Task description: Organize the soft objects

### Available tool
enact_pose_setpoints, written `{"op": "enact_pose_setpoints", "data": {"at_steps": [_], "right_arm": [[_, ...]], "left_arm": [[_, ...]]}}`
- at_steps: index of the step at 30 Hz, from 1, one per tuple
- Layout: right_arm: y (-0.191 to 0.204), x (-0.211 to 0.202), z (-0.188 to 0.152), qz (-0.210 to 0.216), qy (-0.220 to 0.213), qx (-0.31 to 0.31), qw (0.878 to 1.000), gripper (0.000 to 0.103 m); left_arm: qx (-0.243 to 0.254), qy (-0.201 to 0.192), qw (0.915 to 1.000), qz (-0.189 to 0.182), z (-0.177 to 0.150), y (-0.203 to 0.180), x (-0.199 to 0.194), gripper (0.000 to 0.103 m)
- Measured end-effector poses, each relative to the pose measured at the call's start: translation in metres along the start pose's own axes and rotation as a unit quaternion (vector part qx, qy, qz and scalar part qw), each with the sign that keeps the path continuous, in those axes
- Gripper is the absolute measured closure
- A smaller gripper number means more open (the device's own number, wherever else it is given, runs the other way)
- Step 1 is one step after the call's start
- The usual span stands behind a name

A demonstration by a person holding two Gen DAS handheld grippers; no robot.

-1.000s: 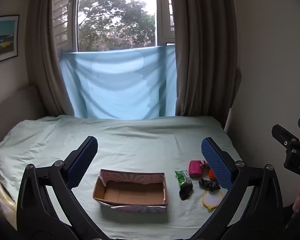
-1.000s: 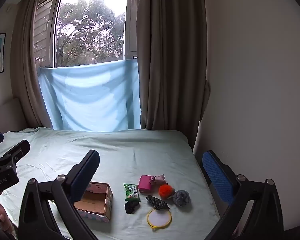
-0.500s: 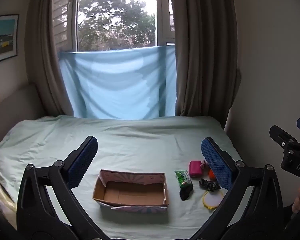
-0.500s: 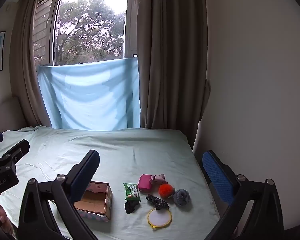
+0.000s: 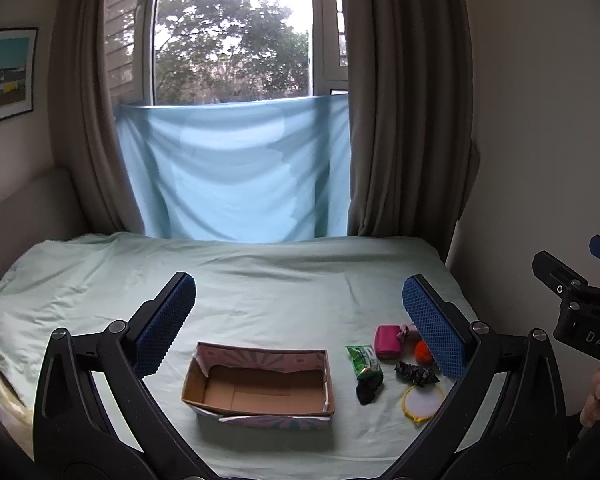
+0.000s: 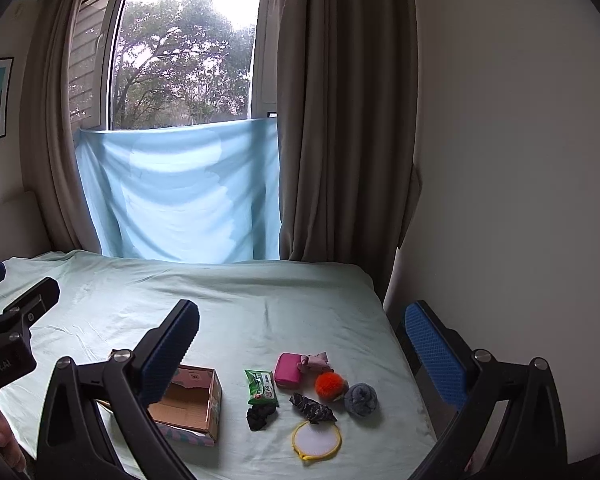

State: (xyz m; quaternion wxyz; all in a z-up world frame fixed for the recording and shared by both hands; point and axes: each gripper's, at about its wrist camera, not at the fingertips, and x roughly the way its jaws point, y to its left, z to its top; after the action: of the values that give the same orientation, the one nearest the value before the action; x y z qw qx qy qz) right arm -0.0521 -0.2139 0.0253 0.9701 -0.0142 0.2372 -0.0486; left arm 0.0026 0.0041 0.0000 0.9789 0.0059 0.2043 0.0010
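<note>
An empty cardboard box (image 5: 260,384) (image 6: 192,400) lies on the pale green bed. To its right lies a cluster: a green wipes packet (image 6: 261,388) (image 5: 364,356), a pink pouch (image 6: 288,370) (image 5: 387,341), an orange pompom (image 6: 330,385), a grey rolled sock (image 6: 362,399), a dark patterned scrunchie (image 6: 312,407), a black scrunchie (image 6: 260,416) and a yellow-rimmed round pad (image 6: 316,439) (image 5: 422,402). My left gripper (image 5: 300,320) hovers open above the box. My right gripper (image 6: 304,340) hangs open above the cluster. Neither holds anything.
A wall (image 6: 500,200) borders the bed's right edge, close to the cluster. Brown curtains (image 5: 408,100) and a blue cloth (image 5: 236,172) hang at the window beyond the bed. A headboard (image 5: 28,208) stands at the left. A hand (image 5: 598,396) holds the right gripper's handle.
Both grippers stay open and nearly still. The right gripper has drifted slightly lower in the left wrist view. Nothing on the bed has moved.
</note>
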Motion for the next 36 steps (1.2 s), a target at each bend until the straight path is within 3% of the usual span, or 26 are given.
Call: {"op": "enact_pose_setpoints", "data": {"at_steps": [36], "right_arm": [[0.0003, -0.0005, -0.0024, 0.007, -0.005, 0.005, 1.000, 0.000]], "left_arm": [[-0.004, 0.001, 0.9999, -0.010, -0.0011, -0.0020, -0.0030, 0.000]]}}
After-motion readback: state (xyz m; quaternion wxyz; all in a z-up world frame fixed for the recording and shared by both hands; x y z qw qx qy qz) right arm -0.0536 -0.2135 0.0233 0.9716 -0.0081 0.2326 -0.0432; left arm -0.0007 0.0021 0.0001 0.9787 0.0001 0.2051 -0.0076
